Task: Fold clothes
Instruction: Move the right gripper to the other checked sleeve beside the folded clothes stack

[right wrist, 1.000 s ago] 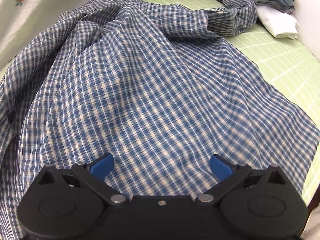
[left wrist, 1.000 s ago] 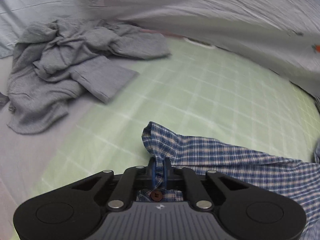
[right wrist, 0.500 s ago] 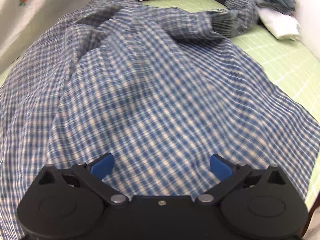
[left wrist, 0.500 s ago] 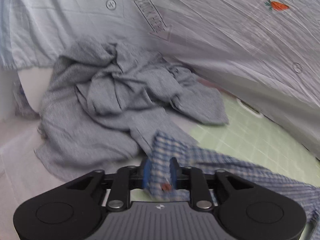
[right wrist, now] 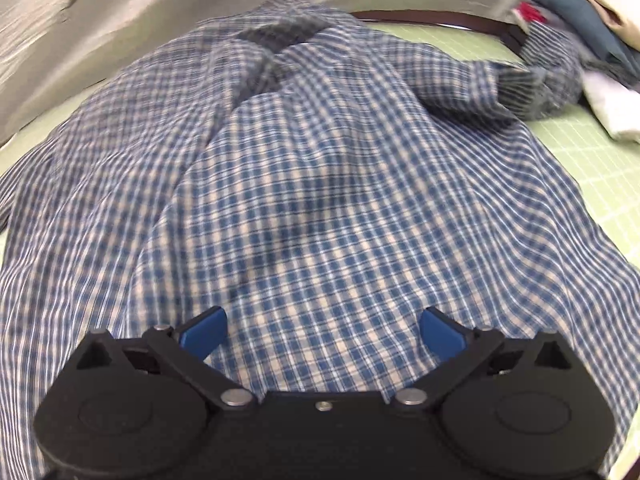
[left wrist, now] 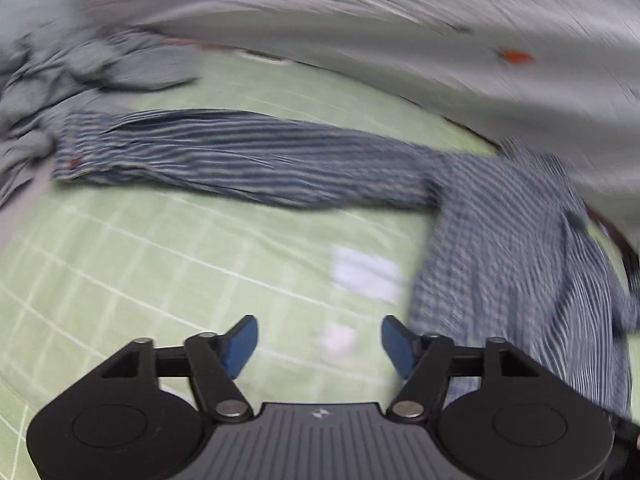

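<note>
A blue plaid shirt (right wrist: 320, 184) lies spread on the green grid mat (left wrist: 160, 264). In the left wrist view its sleeve (left wrist: 240, 160) stretches flat to the left, cuff beside a grey garment, and the shirt body (left wrist: 520, 248) lies at the right. My left gripper (left wrist: 319, 342) is open and empty above bare mat, back from the sleeve. My right gripper (right wrist: 322, 328) is open and empty, hovering over the shirt's lower body. The other sleeve (right wrist: 532, 80) is bunched at the far right. The left view is motion-blurred.
A crumpled grey garment (left wrist: 60, 80) lies at the mat's far left. A stack of folded clothes (right wrist: 592, 40) sits at the far right. A light sheet with a carrot print (left wrist: 400, 20) rises behind the mat. A dark wooden edge (right wrist: 440, 18) borders the back.
My left gripper pulled the sleeve cuff out to the left, let it go, opened and drew back. The sleeve now lies stretched out. My right gripper stayed open over the shirt.
</note>
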`<state>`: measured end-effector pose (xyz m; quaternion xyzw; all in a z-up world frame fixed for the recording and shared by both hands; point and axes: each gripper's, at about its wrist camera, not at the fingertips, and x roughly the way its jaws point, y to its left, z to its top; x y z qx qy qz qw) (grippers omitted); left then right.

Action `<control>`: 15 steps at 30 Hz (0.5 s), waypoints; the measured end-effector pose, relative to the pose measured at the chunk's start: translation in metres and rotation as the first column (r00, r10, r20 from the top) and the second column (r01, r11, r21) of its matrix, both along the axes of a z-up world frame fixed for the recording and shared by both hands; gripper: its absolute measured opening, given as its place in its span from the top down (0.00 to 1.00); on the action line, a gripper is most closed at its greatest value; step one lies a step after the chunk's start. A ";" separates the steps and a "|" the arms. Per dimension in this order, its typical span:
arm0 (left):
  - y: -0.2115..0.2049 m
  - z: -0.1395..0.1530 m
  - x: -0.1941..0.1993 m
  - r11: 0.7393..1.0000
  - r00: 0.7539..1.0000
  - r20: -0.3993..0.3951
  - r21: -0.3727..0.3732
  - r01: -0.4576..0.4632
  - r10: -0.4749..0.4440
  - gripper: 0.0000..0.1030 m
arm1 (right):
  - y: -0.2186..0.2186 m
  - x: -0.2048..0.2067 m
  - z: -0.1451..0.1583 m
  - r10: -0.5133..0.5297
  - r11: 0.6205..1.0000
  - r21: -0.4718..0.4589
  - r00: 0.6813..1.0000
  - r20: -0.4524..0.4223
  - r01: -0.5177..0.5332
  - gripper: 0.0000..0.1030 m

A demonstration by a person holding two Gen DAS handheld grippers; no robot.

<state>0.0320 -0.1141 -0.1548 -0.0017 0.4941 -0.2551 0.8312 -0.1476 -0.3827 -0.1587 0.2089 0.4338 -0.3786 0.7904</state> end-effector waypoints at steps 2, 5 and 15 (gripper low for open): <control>-0.008 -0.004 -0.017 1.000 1.000 -0.012 0.022 0.011 -0.011 0.28 | -0.002 -0.007 0.001 0.065 0.998 0.002 0.998 0.001 -0.065 0.00; -0.019 -0.009 -0.043 0.998 0.999 -0.031 0.054 0.028 -0.027 0.28 | -0.014 -0.028 0.002 0.074 0.997 -0.010 0.997 0.012 -0.073 0.00; -0.023 -0.009 -0.113 0.988 0.997 -0.035 0.141 -0.067 0.073 0.28 | -0.116 -0.141 0.002 -0.110 0.988 -0.118 0.993 -0.042 0.104 0.00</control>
